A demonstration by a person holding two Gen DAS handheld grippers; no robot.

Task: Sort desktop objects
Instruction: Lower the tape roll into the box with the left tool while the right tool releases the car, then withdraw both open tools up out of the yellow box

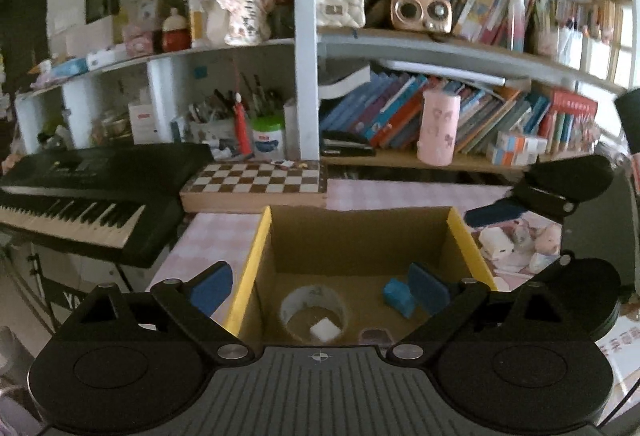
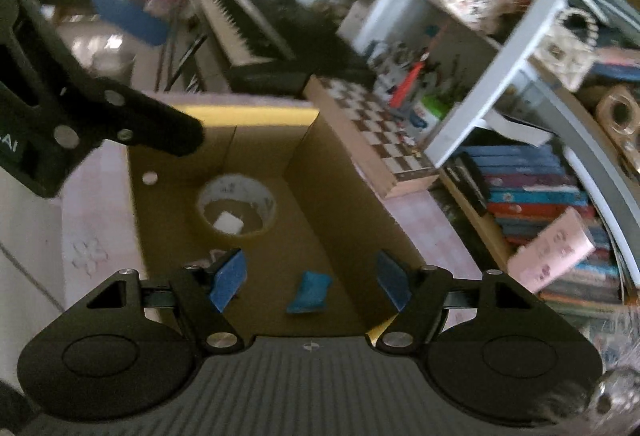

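Left wrist view: the left gripper (image 1: 320,286) hangs with its blue-padded jaws spread wide and nothing between them, straddling the cardboard box (image 1: 362,236) below. The right gripper (image 2: 310,280) also stands parted and empty above the same box. On the box's brown floor lie a roll of clear tape (image 1: 313,312) with a small white block (image 1: 324,330) inside its ring, and a blue eraser-like block (image 1: 399,296) apart from them, nearer the right wall. The box's upright flaps have yellow edges, and the interior is open from above. It sits on a pink checked tablecloth (image 1: 204,236). Behind it a wooden chessboard (image 1: 256,184) lies flat, close to the far wall; a black keyboard (image 1: 80,204) flanks the left. Crowded bookshelves (image 1: 460,116) rise behind.
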